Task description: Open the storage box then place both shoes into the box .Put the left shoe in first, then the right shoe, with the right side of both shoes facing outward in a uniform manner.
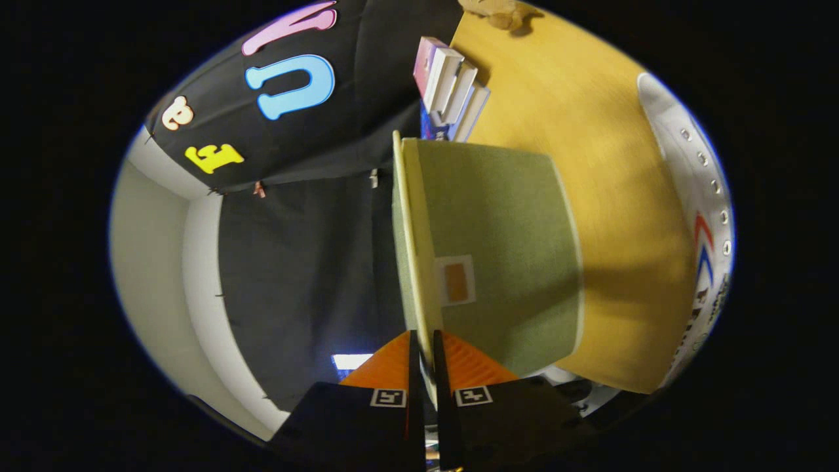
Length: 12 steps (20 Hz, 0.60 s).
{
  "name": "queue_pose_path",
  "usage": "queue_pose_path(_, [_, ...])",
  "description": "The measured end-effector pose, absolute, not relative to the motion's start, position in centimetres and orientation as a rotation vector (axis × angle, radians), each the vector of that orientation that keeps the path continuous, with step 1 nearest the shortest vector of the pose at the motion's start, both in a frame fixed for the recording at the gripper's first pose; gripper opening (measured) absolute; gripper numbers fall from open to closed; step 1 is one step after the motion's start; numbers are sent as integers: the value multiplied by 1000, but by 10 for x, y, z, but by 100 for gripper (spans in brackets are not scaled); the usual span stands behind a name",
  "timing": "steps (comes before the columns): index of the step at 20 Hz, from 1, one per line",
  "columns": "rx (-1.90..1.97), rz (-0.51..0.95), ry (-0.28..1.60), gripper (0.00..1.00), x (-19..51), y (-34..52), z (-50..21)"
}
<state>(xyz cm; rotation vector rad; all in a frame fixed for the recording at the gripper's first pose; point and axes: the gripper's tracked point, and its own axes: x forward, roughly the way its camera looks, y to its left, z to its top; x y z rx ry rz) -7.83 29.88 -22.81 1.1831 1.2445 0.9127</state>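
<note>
The view is rolled on its side, with the wooden table running up the right. My gripper is shut on the thin pale rim of the green storage box's lid; both fingers press on that edge. The green fabric box spreads out just ahead of the fingers, with a small orange label patch on it. A white shoe with metal eyelets and red and blue stripes lies on the table beyond the box.
A stack of books stands on the table past the box, near the black cloth wall. A tan object lies at the table's far end. A white wall shows behind the cloth.
</note>
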Motion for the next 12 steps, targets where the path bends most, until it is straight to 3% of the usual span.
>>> queue_pose_path(5, [1111, 969, 1386, 12, -108, 311, -218])
queue_pose_path(6, [1073, 955, 1372, 12, -108, 316, -221])
queue_pose_path(7, [1035, 951, 1348, 5, -103, 317, -221])
queue_pose_path(12, [989, 941, 1321, 5, -105, 326, -191])
